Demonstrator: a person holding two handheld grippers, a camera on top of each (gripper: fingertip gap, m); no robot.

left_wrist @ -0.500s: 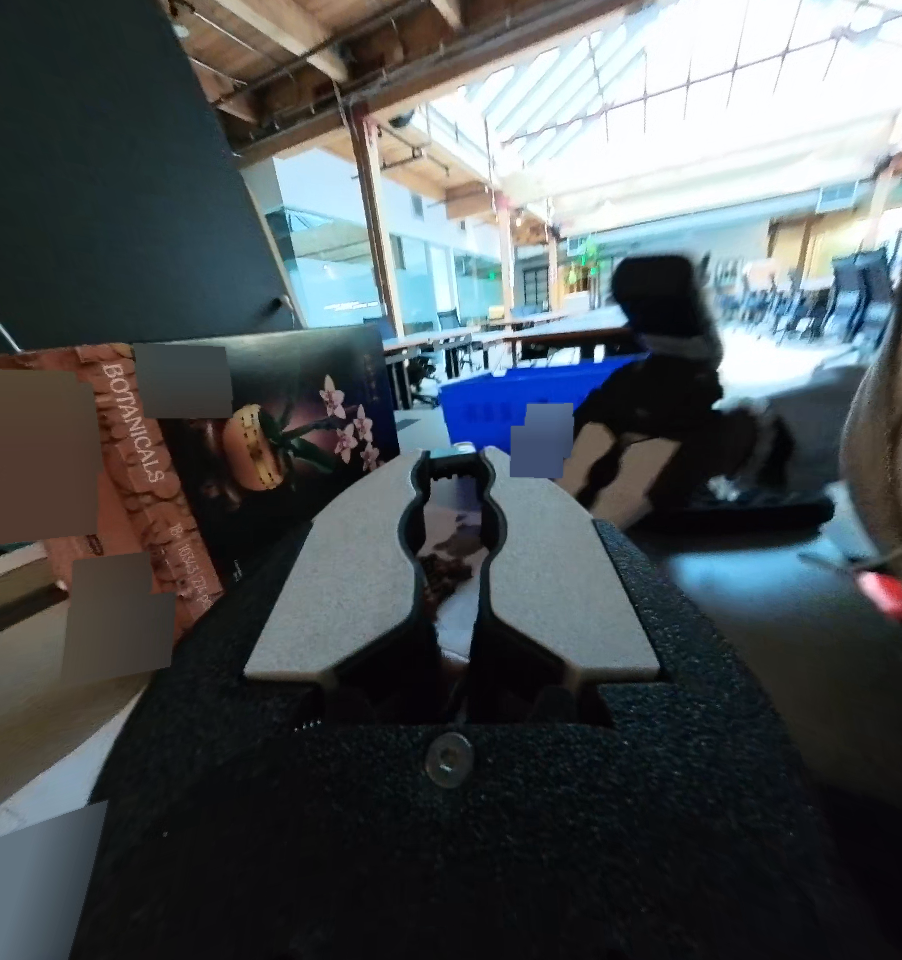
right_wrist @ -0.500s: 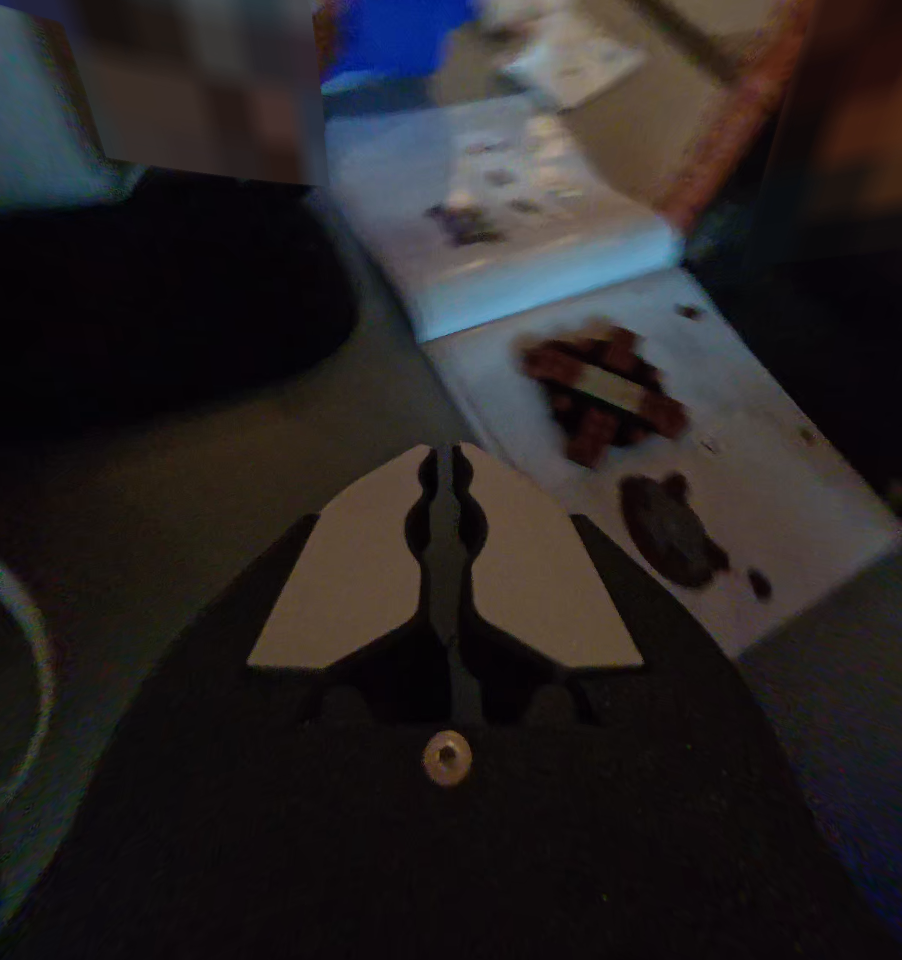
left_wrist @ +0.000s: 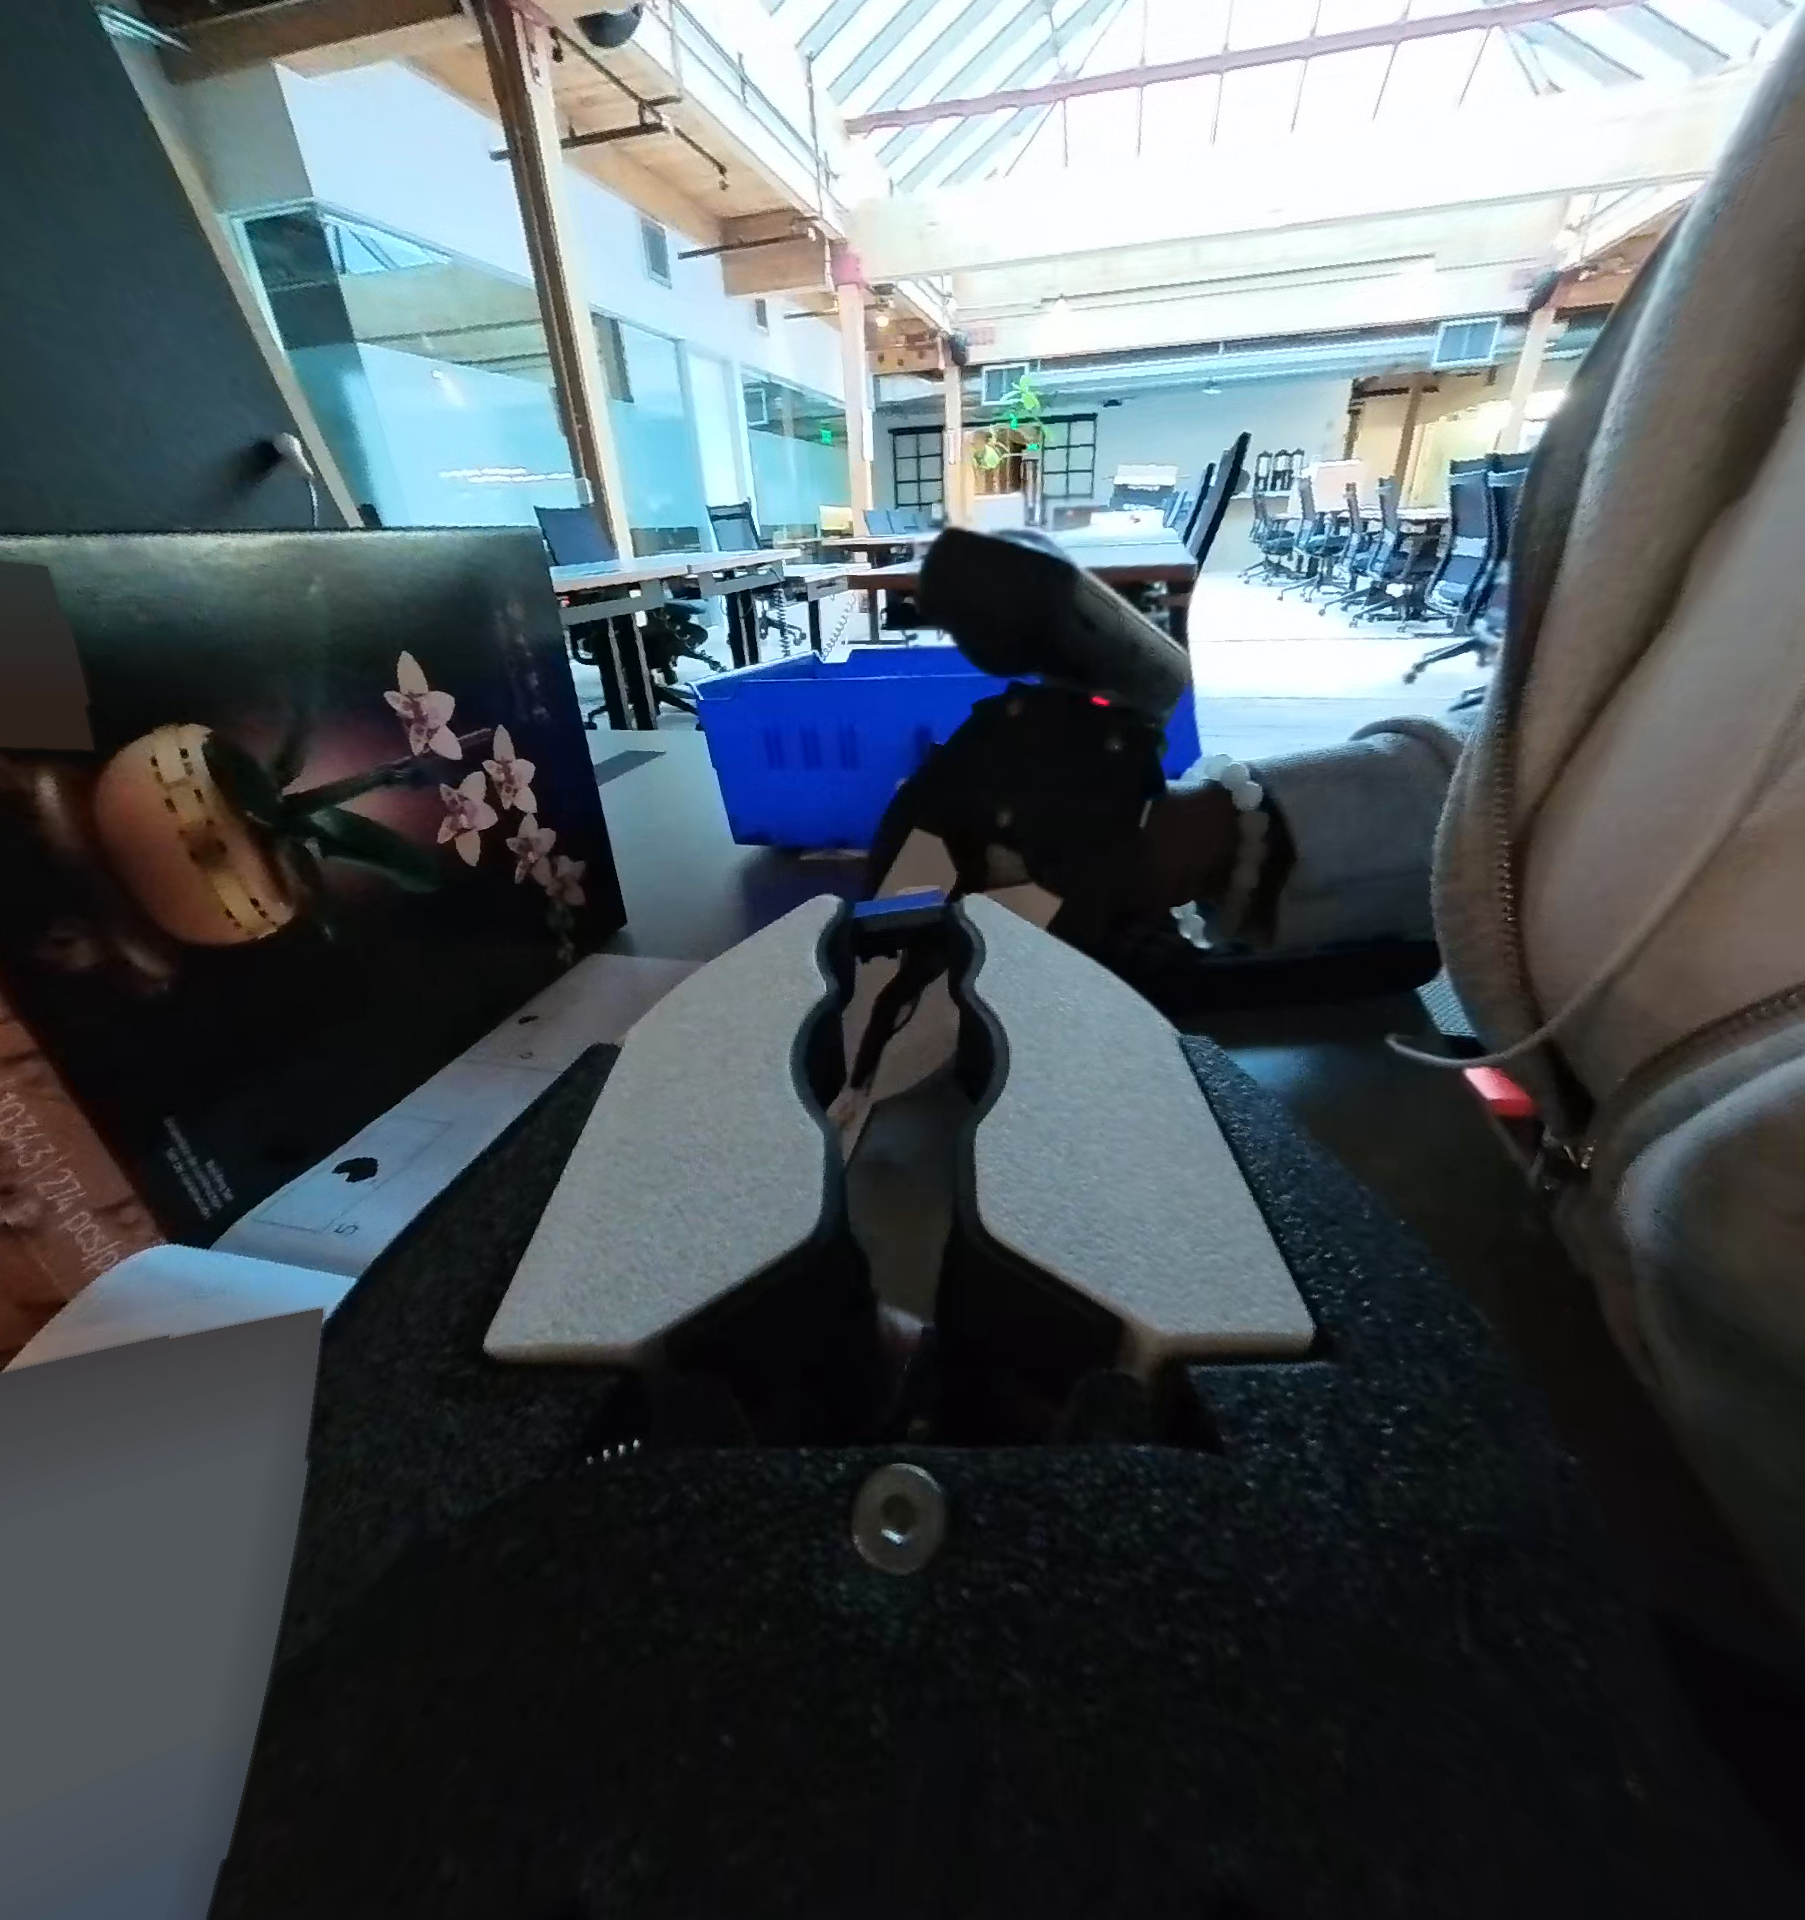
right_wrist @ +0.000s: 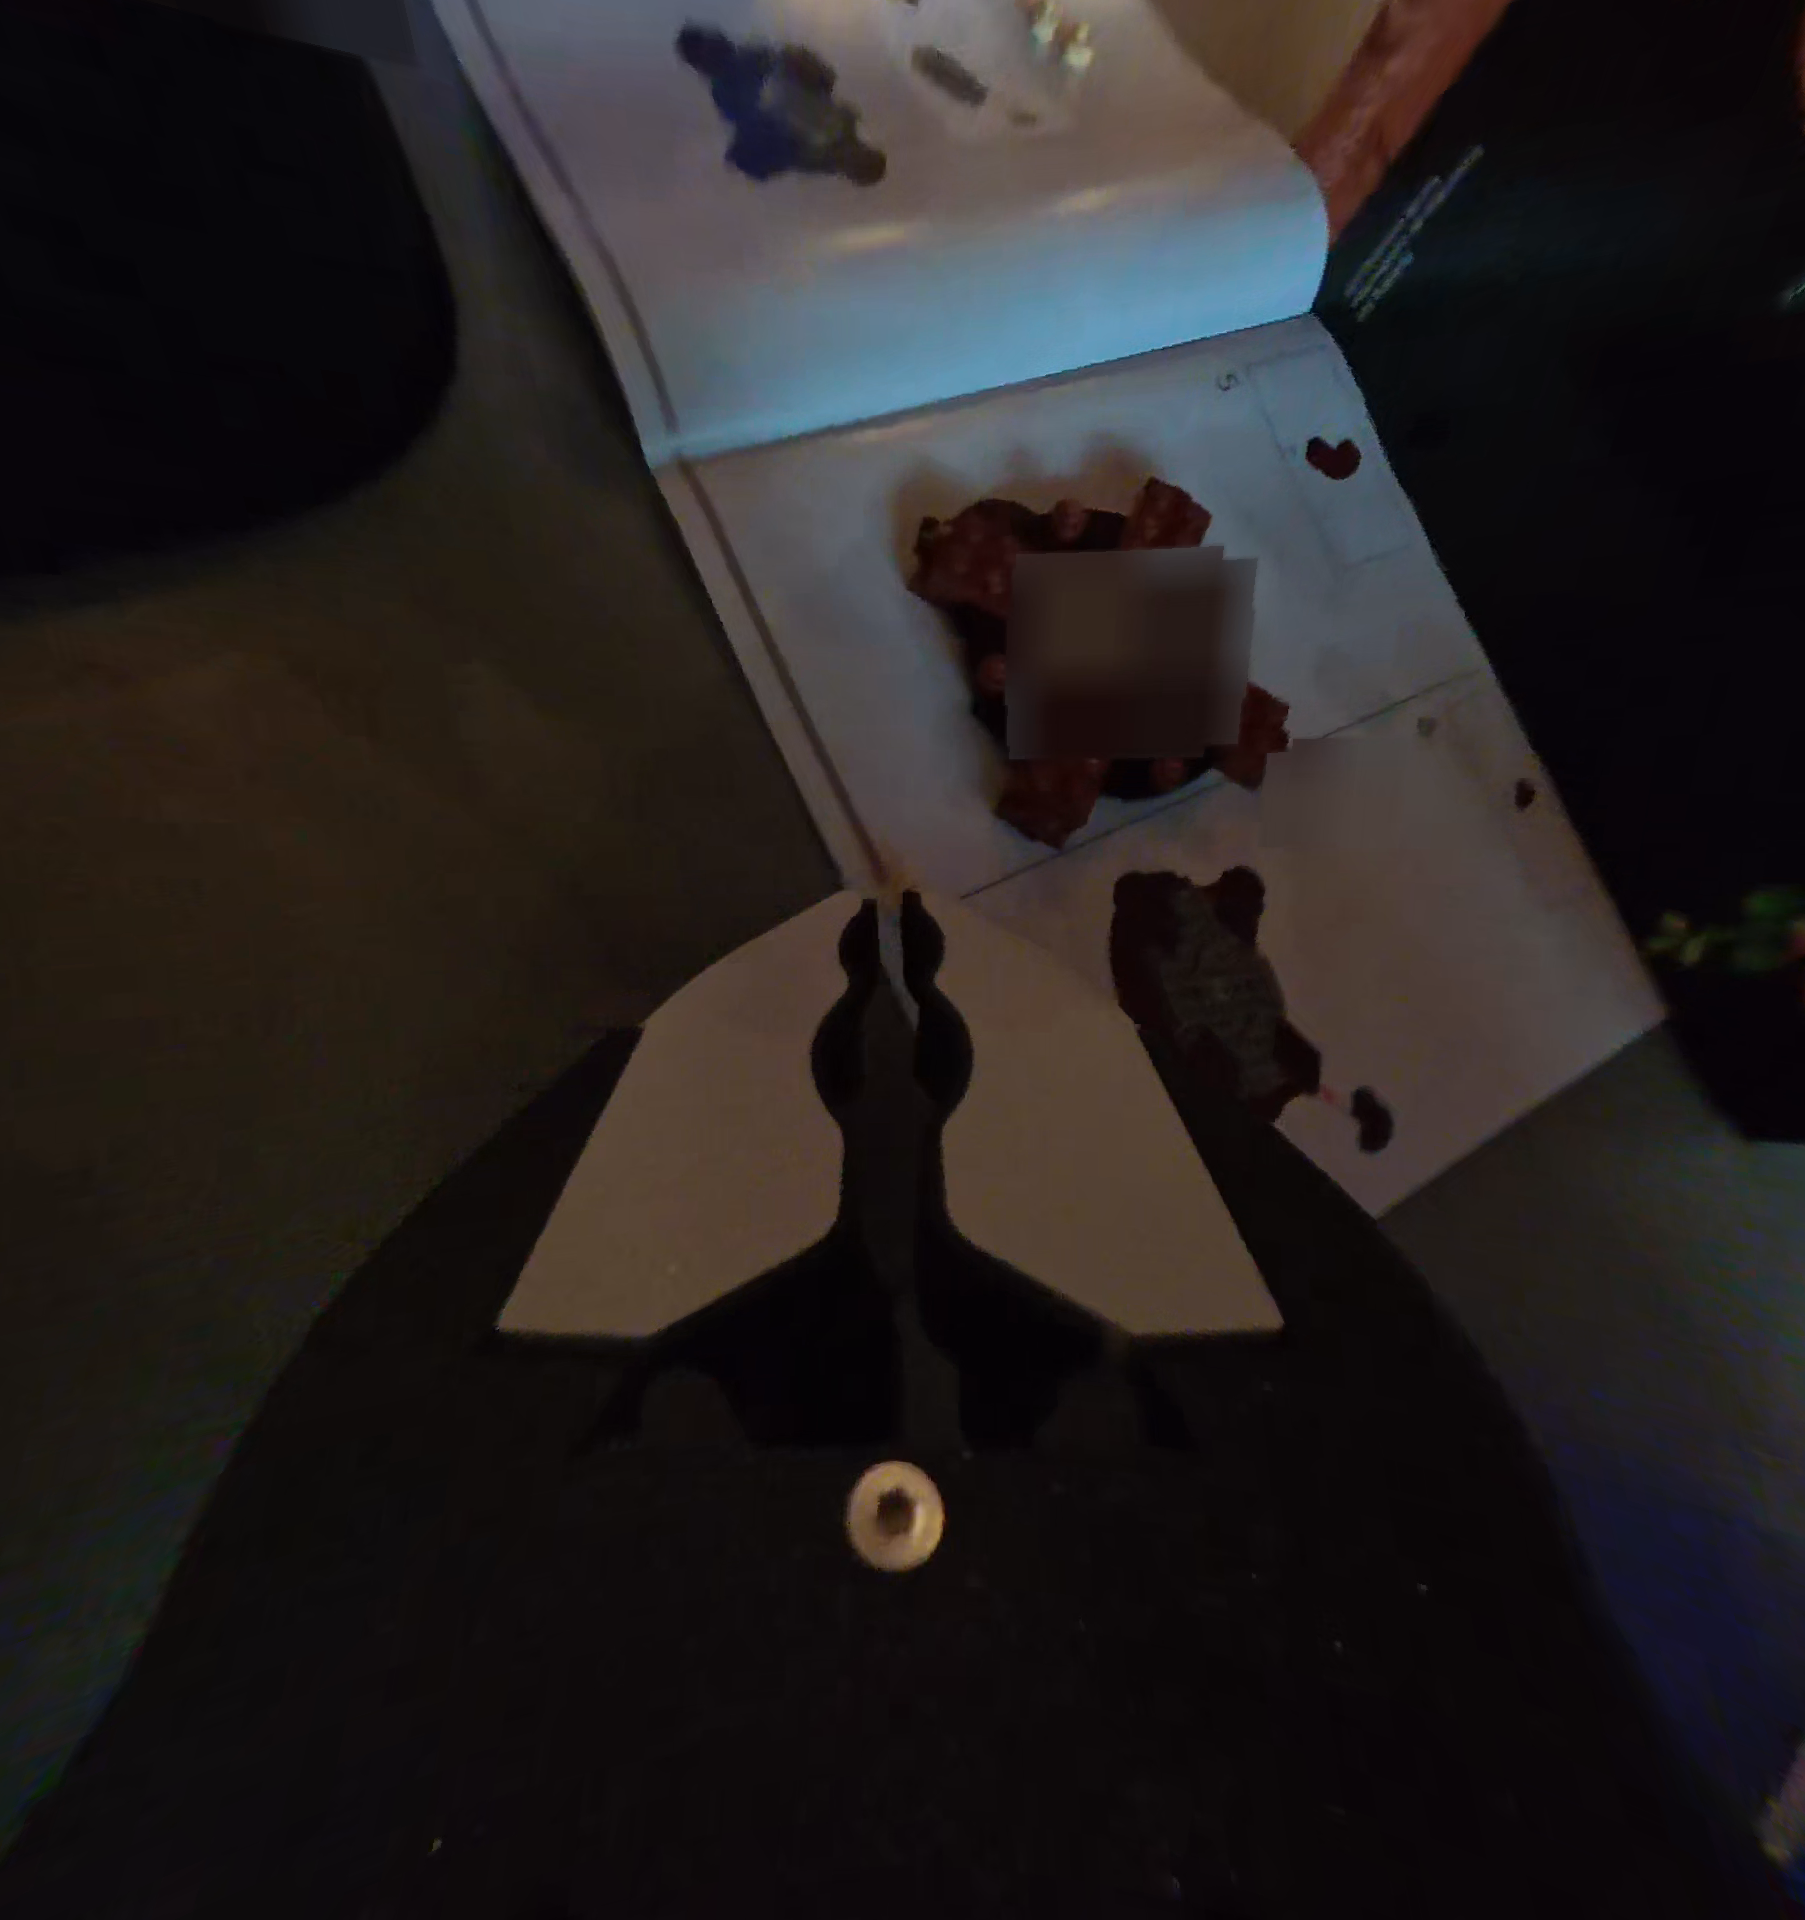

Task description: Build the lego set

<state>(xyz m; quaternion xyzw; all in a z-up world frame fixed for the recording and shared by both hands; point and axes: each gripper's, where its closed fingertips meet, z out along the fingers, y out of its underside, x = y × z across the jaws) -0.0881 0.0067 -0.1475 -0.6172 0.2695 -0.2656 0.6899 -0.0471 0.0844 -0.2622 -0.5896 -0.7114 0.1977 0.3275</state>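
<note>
Right gripper (right_wrist: 890, 914), booklet (right_wrist: 981, 260) edge blurred

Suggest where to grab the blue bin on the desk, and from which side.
Probably the top rim of the blue bin, on the left half of its near wall, coming down from above. It stands upright and open-topped, so one finger could go inside the thin wall and one outside. That half is unobstructed.

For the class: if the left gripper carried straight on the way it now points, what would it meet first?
Most likely the right gripper, held low over the table just beyond the small blue piece in the left gripper's jaws; the blue bin stands farther back. Depth is uncertain.
</note>
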